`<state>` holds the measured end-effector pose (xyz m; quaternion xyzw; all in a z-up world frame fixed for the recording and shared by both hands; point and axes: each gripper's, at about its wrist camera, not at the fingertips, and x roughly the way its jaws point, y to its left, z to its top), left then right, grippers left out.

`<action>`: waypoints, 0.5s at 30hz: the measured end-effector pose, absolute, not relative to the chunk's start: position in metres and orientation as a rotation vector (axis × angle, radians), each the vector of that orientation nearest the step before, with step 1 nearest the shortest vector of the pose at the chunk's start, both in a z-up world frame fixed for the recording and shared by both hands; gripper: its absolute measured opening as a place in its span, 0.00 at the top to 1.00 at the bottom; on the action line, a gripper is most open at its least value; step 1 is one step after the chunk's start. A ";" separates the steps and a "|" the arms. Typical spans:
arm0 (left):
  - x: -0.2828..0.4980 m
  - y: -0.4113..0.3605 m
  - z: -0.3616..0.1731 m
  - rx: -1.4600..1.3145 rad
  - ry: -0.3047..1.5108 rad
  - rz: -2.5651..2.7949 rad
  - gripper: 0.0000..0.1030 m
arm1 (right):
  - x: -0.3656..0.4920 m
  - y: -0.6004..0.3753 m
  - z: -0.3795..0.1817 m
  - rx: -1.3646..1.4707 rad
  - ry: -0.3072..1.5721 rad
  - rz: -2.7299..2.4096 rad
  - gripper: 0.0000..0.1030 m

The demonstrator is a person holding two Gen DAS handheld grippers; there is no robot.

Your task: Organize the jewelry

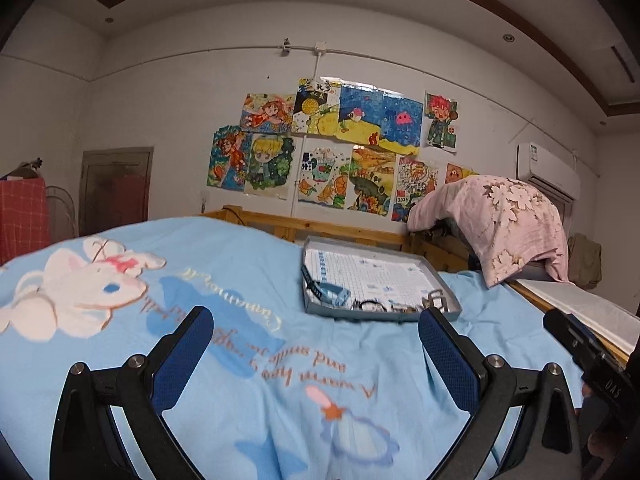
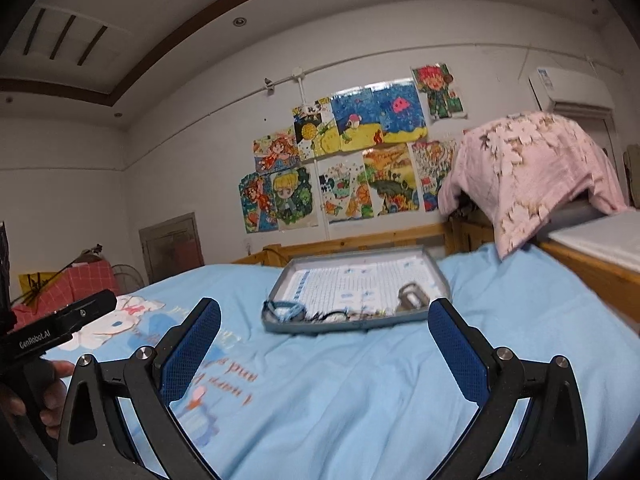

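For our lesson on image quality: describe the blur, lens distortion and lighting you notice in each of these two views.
Left wrist view: fisheye bends the ceiling trim into an arc; the blue bedspread print smears with motion blur, and the gray tray is soft. Right wrist view: same curved edges and dark corners; the jewelry in the tray is too blurred to identify; dim, even indoor light, no glare.

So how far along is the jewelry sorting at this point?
Barely started, or between steps. Done: nothing visibly sorted; the pieces lie bunched along the near edge of the grey tray on the blue bedspread, including a blue band and a metal clasp. In hand: nothing; the left gripper and right gripper are open and empty, short of the tray. Left: all the sorting.
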<state>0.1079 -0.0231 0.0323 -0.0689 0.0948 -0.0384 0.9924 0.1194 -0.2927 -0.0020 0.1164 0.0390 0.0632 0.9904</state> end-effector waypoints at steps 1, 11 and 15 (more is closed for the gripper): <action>0.105 -0.022 0.030 -0.140 0.194 -0.079 0.00 | 0.117 -0.292 -0.003 0.238 0.079 0.126 0.01; 0.081 -0.013 0.015 -0.119 0.204 -0.040 0.00 | 0.077 -0.283 -0.021 0.227 0.124 0.081 0.01; 0.079 -0.010 0.005 -0.106 0.215 -0.030 0.00 | 0.067 -0.272 -0.024 0.180 0.132 0.059 0.01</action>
